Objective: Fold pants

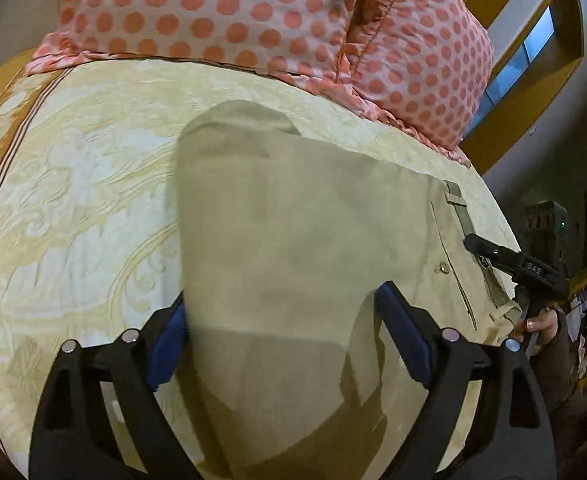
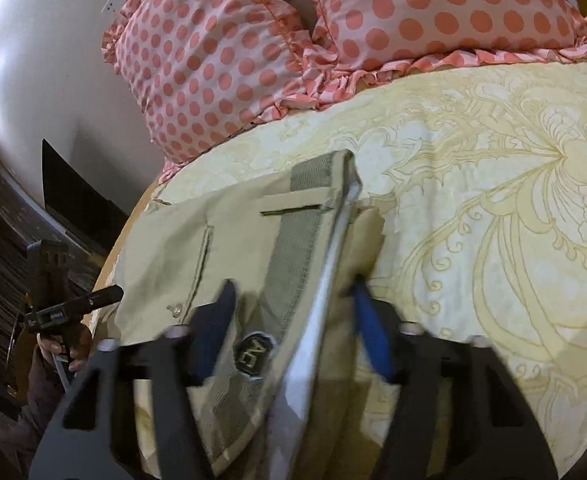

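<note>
One pair of khaki pants (image 1: 293,240) lies on the bed (image 1: 73,200), running forward between both sets of jaws. The left gripper (image 1: 281,340) has jaws spread wide astride the legs, gripping nothing. The right gripper (image 2: 289,320) straddles the raised waistband (image 2: 293,240); whether its jaws pinch cannot be told. Risk: layers may slip and skew the fold. Two pillows (image 1: 253,20) lie beyond.

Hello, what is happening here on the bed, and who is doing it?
A person is folding khaki pants on a yellow patterned bedspread, with one handheld gripper in each hand. The left gripper straddles a folded part with its jaws open. The right gripper is at the waistband, jaws also apart. Polka-dot pillows lie behind.
</note>
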A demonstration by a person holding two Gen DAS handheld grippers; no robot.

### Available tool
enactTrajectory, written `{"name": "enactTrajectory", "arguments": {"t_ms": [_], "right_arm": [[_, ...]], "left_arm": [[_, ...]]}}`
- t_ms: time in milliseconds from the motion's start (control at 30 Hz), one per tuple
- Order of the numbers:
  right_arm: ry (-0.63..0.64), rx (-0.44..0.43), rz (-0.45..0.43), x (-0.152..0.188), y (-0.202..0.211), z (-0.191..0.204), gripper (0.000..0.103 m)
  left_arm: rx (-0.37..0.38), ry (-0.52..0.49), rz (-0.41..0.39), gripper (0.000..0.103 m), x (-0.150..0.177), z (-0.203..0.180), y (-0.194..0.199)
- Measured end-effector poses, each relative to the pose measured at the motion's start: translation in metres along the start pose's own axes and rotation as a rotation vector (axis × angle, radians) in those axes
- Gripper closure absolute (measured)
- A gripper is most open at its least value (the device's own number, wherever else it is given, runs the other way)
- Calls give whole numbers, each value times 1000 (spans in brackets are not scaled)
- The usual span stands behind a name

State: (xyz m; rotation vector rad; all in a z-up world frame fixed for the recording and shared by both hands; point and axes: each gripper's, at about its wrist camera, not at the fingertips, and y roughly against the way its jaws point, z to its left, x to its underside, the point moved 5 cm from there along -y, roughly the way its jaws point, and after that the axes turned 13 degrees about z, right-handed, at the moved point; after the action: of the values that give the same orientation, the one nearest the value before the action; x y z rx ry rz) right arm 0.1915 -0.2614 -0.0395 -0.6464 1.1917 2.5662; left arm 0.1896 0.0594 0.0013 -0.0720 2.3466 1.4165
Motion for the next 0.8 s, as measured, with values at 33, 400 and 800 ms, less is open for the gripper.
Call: {"name": "enactTrajectory", "arguments": {"t_ms": [33, 400, 800], "right_arm": [[-7, -67, 19, 2, -1, -1, 82], [48, -123, -129, -69, 27, 8, 90], [74, 124, -198, -86, 38, -3, 53]], "left_arm": [[3, 6, 2, 41, 2, 2, -1], [-86, -69, -119, 91, -70, -22, 8], [-301, -91, -275, 57, -101, -34, 11]]}}
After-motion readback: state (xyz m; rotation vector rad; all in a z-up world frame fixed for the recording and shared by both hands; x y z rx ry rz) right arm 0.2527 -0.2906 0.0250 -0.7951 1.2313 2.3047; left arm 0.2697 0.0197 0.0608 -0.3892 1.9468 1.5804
